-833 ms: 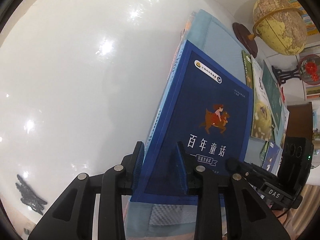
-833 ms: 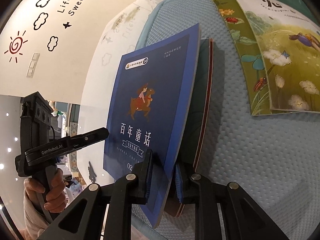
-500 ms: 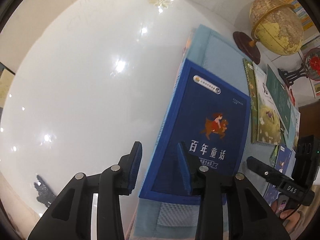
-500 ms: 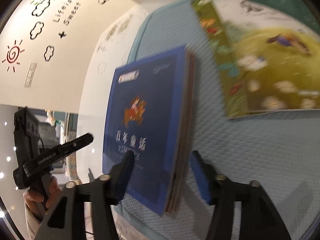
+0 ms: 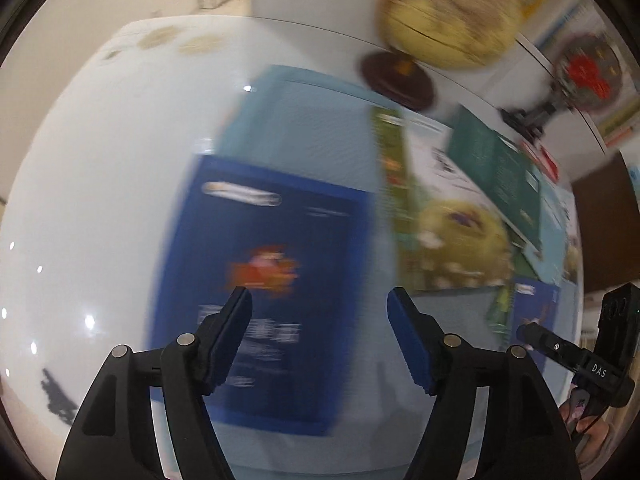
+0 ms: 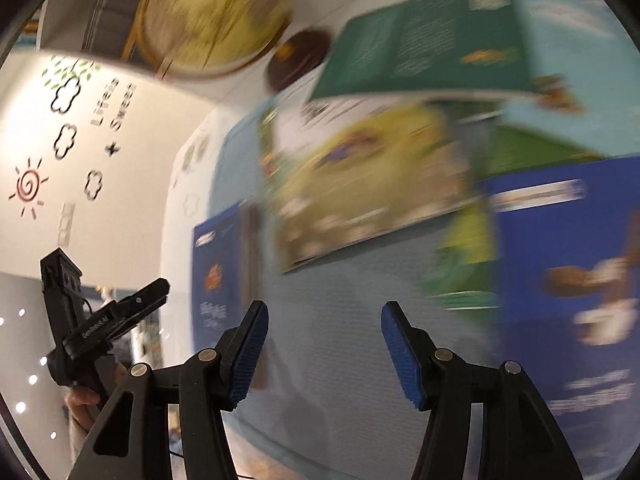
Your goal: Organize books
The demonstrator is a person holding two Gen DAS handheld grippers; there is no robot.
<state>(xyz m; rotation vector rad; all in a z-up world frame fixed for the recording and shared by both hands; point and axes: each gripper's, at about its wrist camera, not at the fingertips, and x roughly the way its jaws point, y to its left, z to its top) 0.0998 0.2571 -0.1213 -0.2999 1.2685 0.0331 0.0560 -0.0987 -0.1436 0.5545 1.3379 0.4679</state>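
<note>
- Both grippers have let go of the blue book (image 5: 260, 280): earlier each had its pads clamped on the book's lower edge, and now the book lies flat on the mat (image 5: 320, 120), left of centre in the left wrist view.
- Left gripper (image 5: 320, 336) holds nothing. Its jaws are opening, now wide, and the book shows beyond and below them without touching either pad.
- Right gripper (image 6: 324, 344) stands wide and empty too, with only bare mat between its fingers. It now looks toward the other books instead of the blue one.
- In the right wrist view the blue book (image 6: 218, 276) sits at the left middle of the frame, with a darker book edge showing just beside it, so it seems to rest on a small stack.
- More books wait, overlapping, at upper right: a yellow-green book (image 6: 360, 188), a green book (image 6: 420, 48) partly on top of it, and a second blue book (image 6: 568, 280) at the right edge.
- A globe (image 5: 448, 12) on its dark base stands at the top of the frame, near the mat's far edge.
- Both views are heavily blurred, so fine alignment of the stack cannot be judged.
- Risks from here, as I judge them: the blue book may sit askew on the stack and slide off; pulling the yellow-green book out from under the green one could drag both; a fast sweep toward the far books could knock the globe.
</note>
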